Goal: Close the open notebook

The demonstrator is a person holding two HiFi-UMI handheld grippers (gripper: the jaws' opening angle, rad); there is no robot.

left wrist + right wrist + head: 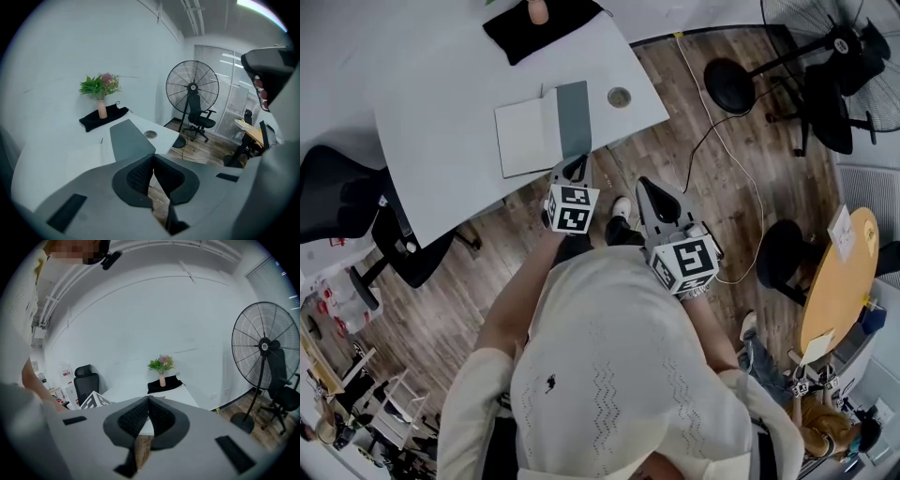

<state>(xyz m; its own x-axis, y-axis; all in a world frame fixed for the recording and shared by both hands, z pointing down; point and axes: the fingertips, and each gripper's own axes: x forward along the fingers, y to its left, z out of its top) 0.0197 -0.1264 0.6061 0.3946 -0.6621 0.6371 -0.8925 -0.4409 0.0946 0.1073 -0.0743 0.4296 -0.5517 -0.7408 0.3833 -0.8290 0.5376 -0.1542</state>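
The open notebook [525,136] lies on the white table [441,84], with a white page on the left and its grey cover [573,119] spread to the right. My left gripper [575,170] is shut and empty at the table's near edge, just short of the grey cover. In the left gripper view the grey cover [129,138] lies right ahead of the shut left gripper [152,159]. My right gripper [649,191] is also shut and empty, held over the wooden floor right of the table. The right gripper view shows its pads [140,414] pressed together.
A black cloth [539,28] with a pink vase [538,11] lies at the table's far end, and a round cable hole [620,97] sits right of the notebook. A black office chair [356,211] stands at left. A fan [853,56], cable and round wooden table [839,281] stand at right.
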